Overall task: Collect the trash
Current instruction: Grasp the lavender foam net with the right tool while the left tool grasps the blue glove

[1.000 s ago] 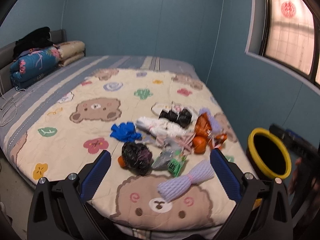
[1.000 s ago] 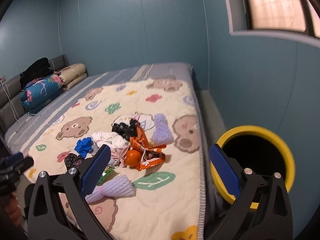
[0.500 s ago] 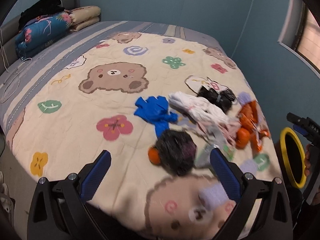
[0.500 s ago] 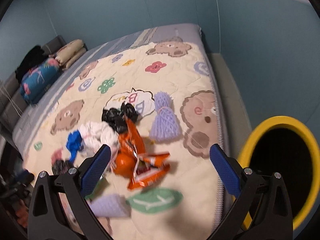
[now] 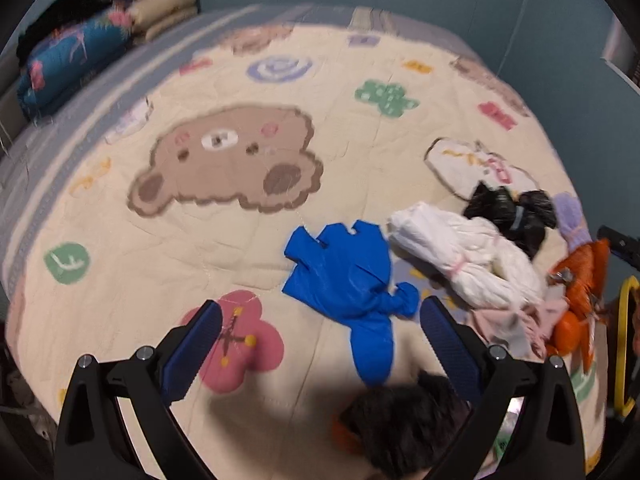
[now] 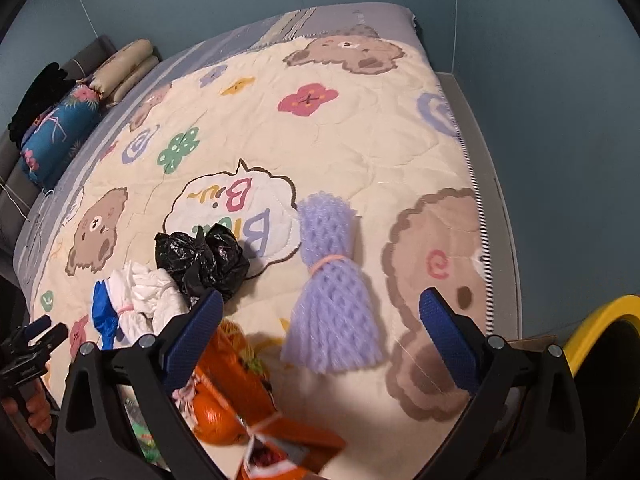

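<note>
Trash lies scattered on a bear-print quilt. In the left wrist view my left gripper is open just above a blue glove, with a dark bag under its right finger and a white bag to the right. In the right wrist view my right gripper is open over a purple foam net. A black bag, a white bag and an orange wrapper lie to its left. A yellow-rimmed bin stands beside the bed.
Folded bedding and a blue floral pillow sit at the head of the bed. Blue walls close in on the far side and the right. The bin's rim shows at the right edge. The other gripper appears at far left.
Both grippers have moved in low over the quilt. The left one has come closer to the blue glove, the right one closer to the purple foam net. Both stay open.
</note>
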`<state>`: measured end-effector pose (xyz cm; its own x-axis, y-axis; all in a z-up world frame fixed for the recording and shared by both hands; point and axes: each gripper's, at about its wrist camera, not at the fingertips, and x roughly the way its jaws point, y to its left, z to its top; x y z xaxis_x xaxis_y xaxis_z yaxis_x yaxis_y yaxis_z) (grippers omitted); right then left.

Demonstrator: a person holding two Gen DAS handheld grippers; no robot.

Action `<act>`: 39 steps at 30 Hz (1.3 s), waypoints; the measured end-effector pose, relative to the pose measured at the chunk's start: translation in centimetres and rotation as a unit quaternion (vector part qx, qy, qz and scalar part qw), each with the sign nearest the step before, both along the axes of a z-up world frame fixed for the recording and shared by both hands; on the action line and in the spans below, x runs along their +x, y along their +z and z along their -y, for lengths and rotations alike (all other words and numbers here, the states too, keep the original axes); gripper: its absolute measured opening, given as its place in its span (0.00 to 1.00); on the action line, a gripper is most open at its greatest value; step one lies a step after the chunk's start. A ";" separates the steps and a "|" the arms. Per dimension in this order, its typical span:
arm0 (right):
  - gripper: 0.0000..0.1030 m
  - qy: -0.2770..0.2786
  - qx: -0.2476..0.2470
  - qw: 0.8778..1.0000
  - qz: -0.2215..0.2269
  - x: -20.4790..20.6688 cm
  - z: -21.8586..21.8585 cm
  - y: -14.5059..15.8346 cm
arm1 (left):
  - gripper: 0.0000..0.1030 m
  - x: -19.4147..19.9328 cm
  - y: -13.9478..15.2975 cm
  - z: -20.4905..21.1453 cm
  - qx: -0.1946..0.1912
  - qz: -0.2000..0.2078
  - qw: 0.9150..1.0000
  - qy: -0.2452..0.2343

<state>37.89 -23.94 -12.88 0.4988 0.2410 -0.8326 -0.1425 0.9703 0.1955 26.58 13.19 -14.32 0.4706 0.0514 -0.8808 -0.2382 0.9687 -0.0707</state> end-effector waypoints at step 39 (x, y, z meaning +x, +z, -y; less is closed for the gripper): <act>0.25 -0.012 0.079 0.997 -0.008 -0.7 3.2 -1.5 | 0.10 2.4 -2.1 0.1 -0.098 -0.002 0.995 0.014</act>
